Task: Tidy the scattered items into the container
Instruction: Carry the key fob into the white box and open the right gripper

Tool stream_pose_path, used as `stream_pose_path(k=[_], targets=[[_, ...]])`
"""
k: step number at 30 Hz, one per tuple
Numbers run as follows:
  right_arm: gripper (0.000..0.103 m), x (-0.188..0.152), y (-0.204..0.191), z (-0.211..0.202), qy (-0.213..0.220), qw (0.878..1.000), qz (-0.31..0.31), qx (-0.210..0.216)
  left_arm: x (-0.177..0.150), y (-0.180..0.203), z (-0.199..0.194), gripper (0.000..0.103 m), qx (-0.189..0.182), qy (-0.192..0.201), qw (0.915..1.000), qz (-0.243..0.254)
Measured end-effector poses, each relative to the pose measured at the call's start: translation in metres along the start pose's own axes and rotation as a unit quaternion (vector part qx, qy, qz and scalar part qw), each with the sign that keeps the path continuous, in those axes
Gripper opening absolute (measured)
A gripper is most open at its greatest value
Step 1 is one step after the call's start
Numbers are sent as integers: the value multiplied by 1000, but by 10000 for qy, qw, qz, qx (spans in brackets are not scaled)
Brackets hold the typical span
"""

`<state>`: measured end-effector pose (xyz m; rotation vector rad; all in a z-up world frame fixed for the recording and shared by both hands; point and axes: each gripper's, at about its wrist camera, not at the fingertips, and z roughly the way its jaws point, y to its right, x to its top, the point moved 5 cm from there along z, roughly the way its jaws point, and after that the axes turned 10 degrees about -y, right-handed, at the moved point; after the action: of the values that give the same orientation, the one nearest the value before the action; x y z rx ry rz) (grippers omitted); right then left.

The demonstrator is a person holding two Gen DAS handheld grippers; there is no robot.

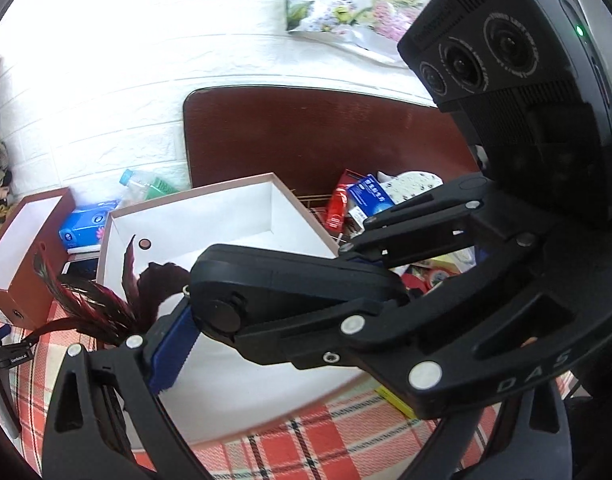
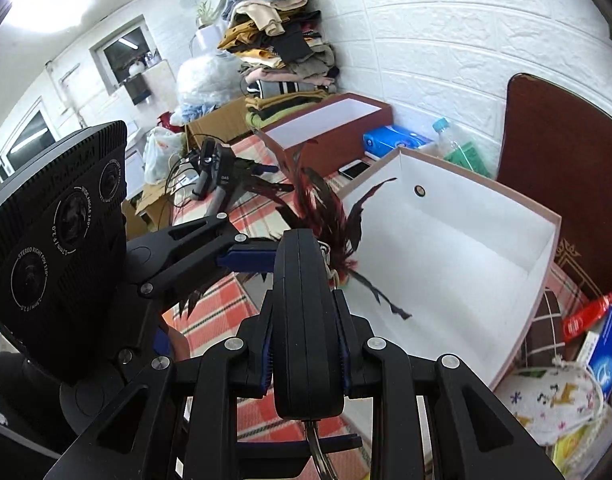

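A white open box (image 1: pixel 245 216) (image 2: pixel 466 240) stands on the checked cloth. A black flat handheld object (image 2: pixel 306 320) (image 1: pixel 273 292) with dark red feathers (image 1: pixel 93 300) (image 2: pixel 326 216) at its end hangs over the box's near-left rim. My right gripper (image 2: pixel 306 360) is shut on its body. My left gripper (image 1: pixel 173 332) (image 2: pixel 245 256) closes on its feather end from the side. Scattered items lie right of the box: a red pack (image 1: pixel 338 204) (image 2: pixel 590 314), a blue-white carton (image 1: pixel 372 196) (image 2: pixel 610 348) and a patterned cloth pouch (image 2: pixel 554 400).
A brown box with white inside (image 1: pixel 21 248) (image 2: pixel 326 128), a blue tissue pack (image 1: pixel 83 226) (image 2: pixel 394 140), a phone (image 2: pixel 356 168) and a plastic bottle (image 1: pixel 141 184) lie behind. A dark brown board (image 1: pixel 326 136) leans on the wall. Another gripper device (image 2: pixel 213 176) rests on the cloth.
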<state>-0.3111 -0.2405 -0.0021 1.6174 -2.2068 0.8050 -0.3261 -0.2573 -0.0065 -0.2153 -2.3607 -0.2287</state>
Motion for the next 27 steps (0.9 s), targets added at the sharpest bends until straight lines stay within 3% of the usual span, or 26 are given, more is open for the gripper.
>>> stream_pose_path(k=[4,5,6,8,15,21,23,26,27], targets=[[27,4,9,8,23,9999,136,43,-1,-10,6,98,147,-27,9999,-47],[37,4,12,7,55,9998,199,-41,-1,-14,10,98,331,-33,9994,-91],[56,3,16,5,139,9994,289,-162,0,-16,18,98,496,-88,9986,-131],[74,1,23,-7,431,9978,469,-193,-5,-22,28,98,695,-257,9970,-208],[75,-8,42,-28,659,9939,885,-63,-20,-24,33,98,592,-441,9967,-331],[75,-14,31,-9,86,9986,527,-39,-18,-12,28,98,489,-350,9977,-302],[75,-18,33,-7,131,9980,504,-361,-19,-11,27,98,515,-364,9976,-300],[74,-21,65,-7,144,9796,1020,-1727,-17,-11,14,98,399,-133,9984,-375],[74,-22,75,-9,179,9804,1303,-1465,-15,-12,9,99,298,-95,9987,-410]])
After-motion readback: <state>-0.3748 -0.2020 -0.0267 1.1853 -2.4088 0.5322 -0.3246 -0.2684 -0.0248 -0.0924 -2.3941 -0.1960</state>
